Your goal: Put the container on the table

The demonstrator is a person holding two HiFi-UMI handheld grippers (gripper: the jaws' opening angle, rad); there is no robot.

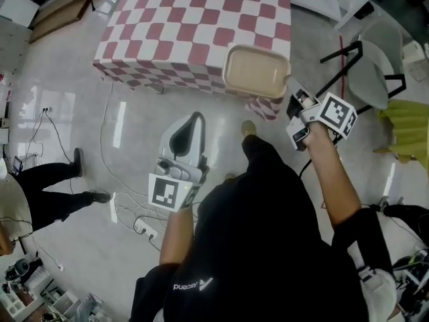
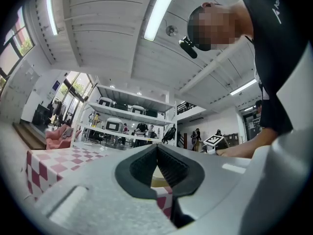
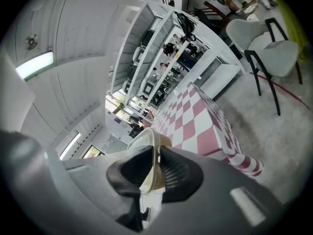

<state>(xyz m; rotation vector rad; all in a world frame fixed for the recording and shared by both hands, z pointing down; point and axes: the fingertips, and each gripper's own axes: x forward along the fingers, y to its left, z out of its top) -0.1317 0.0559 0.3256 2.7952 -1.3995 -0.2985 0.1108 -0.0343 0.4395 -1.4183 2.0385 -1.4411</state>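
Observation:
A beige, shallow container (image 1: 255, 71) hangs over the near corner of the table (image 1: 194, 19), which wears a red-and-white checked cloth. My right gripper (image 1: 289, 82) is shut on the container's right rim. In the right gripper view, the rim (image 3: 152, 153) is pinched between the dark pads, with the checked table (image 3: 195, 116) beyond it. My left gripper (image 1: 197, 117) is lower, over the floor in front of the table, its jaws shut and empty. In the left gripper view the gripper (image 2: 157, 147) points at the table (image 2: 54, 160).
A grey chair with black legs (image 1: 369, 72) stands right of the table, beside something yellow-green (image 1: 409, 129). A power strip and cables (image 1: 137, 223) lie on the floor at the lower left. Another person's legs (image 1: 53, 186) are at the left, and flat cardboard (image 1: 60, 12) at the top left.

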